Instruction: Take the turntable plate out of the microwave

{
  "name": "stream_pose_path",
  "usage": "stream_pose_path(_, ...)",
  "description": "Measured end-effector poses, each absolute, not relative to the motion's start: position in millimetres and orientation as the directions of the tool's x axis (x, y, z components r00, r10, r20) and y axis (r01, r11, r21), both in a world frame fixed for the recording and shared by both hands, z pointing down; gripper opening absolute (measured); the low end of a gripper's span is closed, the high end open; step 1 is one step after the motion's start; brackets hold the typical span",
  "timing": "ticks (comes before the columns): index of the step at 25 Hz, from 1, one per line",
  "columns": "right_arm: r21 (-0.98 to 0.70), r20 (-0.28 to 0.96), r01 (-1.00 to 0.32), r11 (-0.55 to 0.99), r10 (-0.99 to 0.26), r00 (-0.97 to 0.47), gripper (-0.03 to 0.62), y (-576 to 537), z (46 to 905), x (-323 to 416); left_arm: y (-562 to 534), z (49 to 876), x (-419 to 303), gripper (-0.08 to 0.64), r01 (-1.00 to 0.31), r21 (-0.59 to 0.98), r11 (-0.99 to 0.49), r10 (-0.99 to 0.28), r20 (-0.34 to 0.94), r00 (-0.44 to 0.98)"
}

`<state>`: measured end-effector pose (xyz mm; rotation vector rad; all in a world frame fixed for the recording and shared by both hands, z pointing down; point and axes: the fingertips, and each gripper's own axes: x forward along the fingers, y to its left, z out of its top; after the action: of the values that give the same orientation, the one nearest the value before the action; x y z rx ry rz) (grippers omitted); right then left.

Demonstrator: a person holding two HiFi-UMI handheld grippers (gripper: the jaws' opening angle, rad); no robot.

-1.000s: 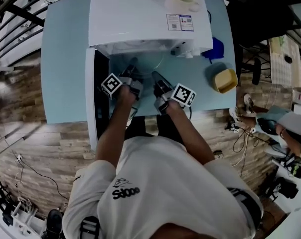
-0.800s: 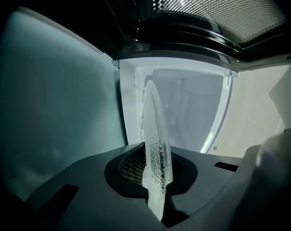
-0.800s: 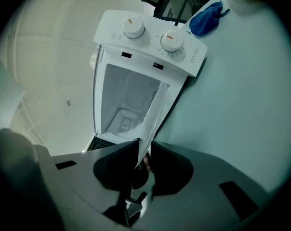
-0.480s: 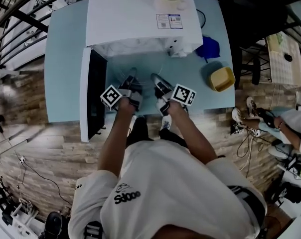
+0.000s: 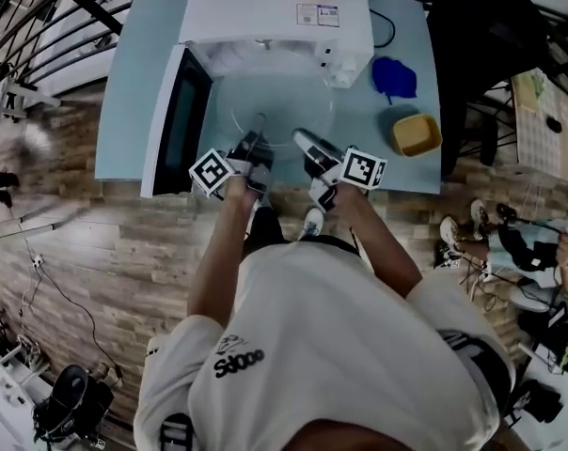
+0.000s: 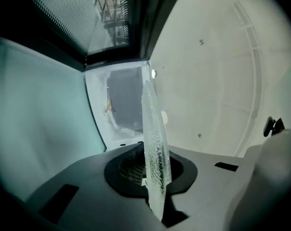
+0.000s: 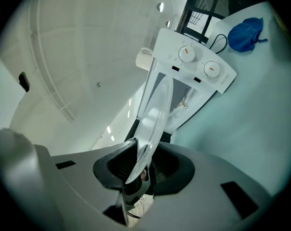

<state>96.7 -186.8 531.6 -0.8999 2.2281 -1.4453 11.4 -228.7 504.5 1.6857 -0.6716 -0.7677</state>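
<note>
Glass turntable plate (image 5: pixel 282 101), barely visible fr head view, is out of microwave (image 5: pixel 265 7) over counter (image 5: pixel 138 92), left tool (image 5: pixel 258 128) pinching its near rim, right tool (image 5: pixel 303 139) too w/ jaws just eased wider.

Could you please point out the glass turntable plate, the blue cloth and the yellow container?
glass turntable plate (image 6: pixel 154 143), left gripper view, on its textured rim.
blue cloth (image 5: pixel 394 76), head view, on its middle.
yellow container (image 5: pixel 416 133), head view, on its bare inside.
</note>
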Motion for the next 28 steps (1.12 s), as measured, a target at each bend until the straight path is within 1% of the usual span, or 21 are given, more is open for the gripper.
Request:
stream_pose_path(4,-0.901,-0.035,-0.255,0.351,-0.645,-0.763,0.074,-167.5,501.1,101.2,-204.3,473.7,18.5,0.035,-0.105,0.941,-0.320,-0.758,-0.188,0.625)
stream_pose_path(7,-0.876,-0.074,-0.253,0.411,-0.633,-0.771,0.071,-159.4,473.8,108.0,-190.5,445.6,28.3,0.037,-0.117,0.910,-0.398,-0.739,-0.243,0.628)
stream_pose_path(11,-0.830,-0.136,-0.247,0.500,-0.612,-0.779,0.061,-147.1,434.0,114.2,-169.8,416.5,39.2,0.044,-0.156,0.871,-0.465,-0.717,-0.267,0.644)
stream_pose_path(13,-0.811,-0.157,-0.250,0.530,-0.607,-0.779,0.057,-144.1,419.4,118.6,-163.8,400.8,44.8,0.044,-0.149,0.858,-0.492,-0.705,-0.292,0.647)
stream_pose_path(16,-0.793,-0.179,-0.247,0.556,-0.601,-0.779,0.057,-139.6,405.7,123.4,-157.2,385.3,50.1,0.044,-0.137,0.853,-0.504,-0.703,-0.314,0.638)
stream_pose_path(23,-0.789,-0.178,-0.249,0.562,-0.596,-0.783,0.058,-128.0,393.8,126.8,-145.3,373.7,53.0,0.044,-0.124,0.863,-0.489,-0.714,-0.315,0.625)
stream_pose_path(28,-0.786,-0.168,-0.256,0.563,-0.592,-0.788,0.060,-126.2,390.6,128.0,-143.2,371.7,52.9,0.044,-0.145,0.863,-0.484,-0.723,-0.300,0.622)
